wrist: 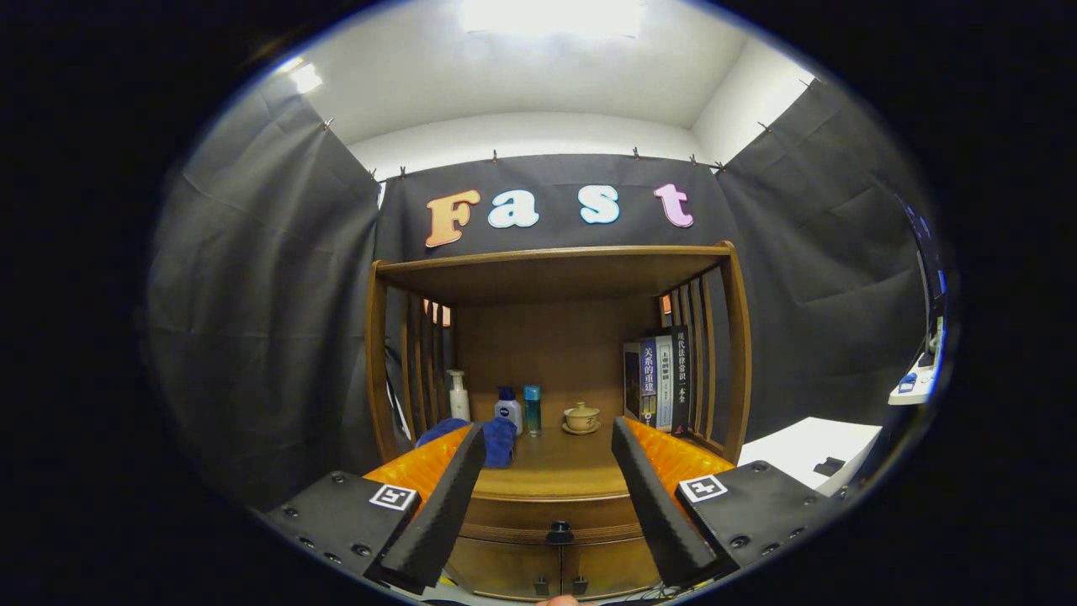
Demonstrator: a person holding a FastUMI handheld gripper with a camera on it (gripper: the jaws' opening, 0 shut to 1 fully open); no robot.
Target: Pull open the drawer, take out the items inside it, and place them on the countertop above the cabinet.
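You are holding the gripper level in front of the wooden cabinet, and its jaws are standing wide apart with nothing between them. The drawer is sitting shut just under the front edge of the tabletop, and its dark knob is showing below and between the two fingers, not touched by either. Under the drawer, two small door pulls are sitting side by side.

A blue cloth is lying at the tabletop's front left, partly hidden behind the left finger. Along the back edge, from left to right, a white pump bottle, a blue-capped white bottle and a slim teal bottle are standing upright near one another. A small lidded cup on a saucer is resting near the back centre. A row of upright books is leaning against the slatted right side.

The middle and front centre of the tabletop are lying bare, bounded by the slatted sides and the top shelf overhead. The drawer's contents cannot be seen. A white surface is lying to the cabinet's right.
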